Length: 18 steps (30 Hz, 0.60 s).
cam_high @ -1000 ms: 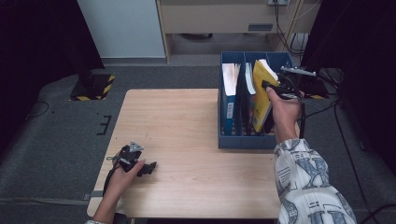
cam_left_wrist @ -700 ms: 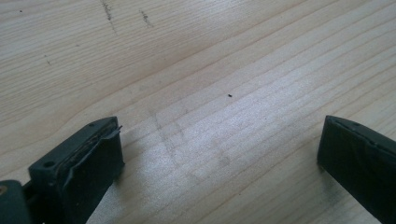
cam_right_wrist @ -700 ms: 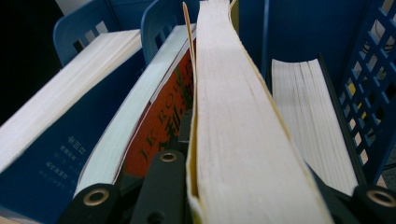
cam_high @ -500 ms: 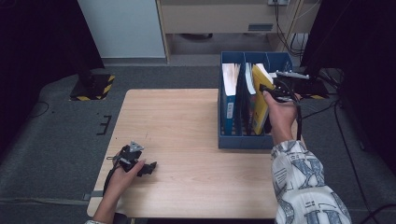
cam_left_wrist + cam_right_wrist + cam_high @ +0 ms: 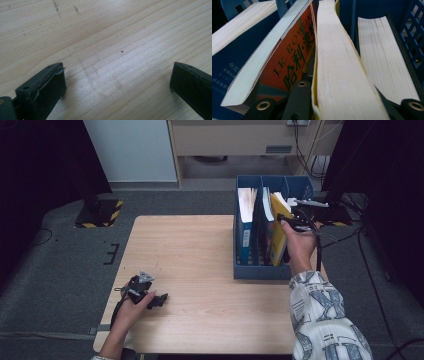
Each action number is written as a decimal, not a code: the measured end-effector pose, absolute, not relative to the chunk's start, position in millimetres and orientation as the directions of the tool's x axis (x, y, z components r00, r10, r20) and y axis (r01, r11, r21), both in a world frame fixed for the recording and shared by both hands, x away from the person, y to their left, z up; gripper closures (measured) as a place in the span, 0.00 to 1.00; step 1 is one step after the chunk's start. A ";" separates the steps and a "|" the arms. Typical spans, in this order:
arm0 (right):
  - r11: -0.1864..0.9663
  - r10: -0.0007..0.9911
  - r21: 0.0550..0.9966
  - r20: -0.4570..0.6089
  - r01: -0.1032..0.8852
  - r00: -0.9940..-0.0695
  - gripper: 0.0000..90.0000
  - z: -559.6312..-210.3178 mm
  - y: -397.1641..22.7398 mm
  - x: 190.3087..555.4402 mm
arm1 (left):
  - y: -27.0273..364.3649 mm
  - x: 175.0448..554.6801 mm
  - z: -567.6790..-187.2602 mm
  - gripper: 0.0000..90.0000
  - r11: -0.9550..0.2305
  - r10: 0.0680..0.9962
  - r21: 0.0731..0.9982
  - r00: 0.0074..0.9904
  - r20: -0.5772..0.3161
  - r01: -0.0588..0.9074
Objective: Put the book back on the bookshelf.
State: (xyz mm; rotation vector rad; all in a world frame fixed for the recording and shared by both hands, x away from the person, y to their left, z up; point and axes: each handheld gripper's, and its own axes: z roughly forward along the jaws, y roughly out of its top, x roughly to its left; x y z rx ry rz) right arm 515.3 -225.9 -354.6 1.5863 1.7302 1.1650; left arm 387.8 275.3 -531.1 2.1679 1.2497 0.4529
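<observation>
Step in hand: I have my right gripper (image 5: 294, 222) at the blue file box (image 5: 260, 270), its jaws pinching the yellow-covered book (image 5: 342, 75) by its upper edge (the page block sits right between them in the right gripper view).
Where the book is: it stands in the box, leaning, with an orange-covered book (image 5: 292, 62) just beside it on one side and another pale page block (image 5: 384, 65) on the other, beyond a blue divider.
State of my right jaws: closed about as far as they go on that thick book, one jaw on each cover.
State of my left jaws: spread wide with nothing between them, only the bare wood of the desk (image 5: 107, 50); my left gripper (image 5: 150, 299) rests near the desk's front left corner, well apart from the box.
Progress, as I judge it: the book is gripped but not yet out of, or settled into, its slot; I cannot tell which way it is headed.
Next move calls for: a straight pull or push along the slot, keeping the covers from snagging the neighbouring book or the divider (a twist could drag the orange one along).
Writing I can read: "J.K. ROWLIN" on the orange cover, cut off at the edge, with large green Chinese characters beneath; small pale characters on a dark blue book (image 5: 227, 65), too small to read.
</observation>
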 end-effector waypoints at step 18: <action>-0.043 0.971 0.841 0.162 0.539 -0.176 0.83 -361.3 -223.8 519.0 | 274.9 387.8 -531.1 0.00 -0.386 0.864 0.641 0.503 0.000 0.664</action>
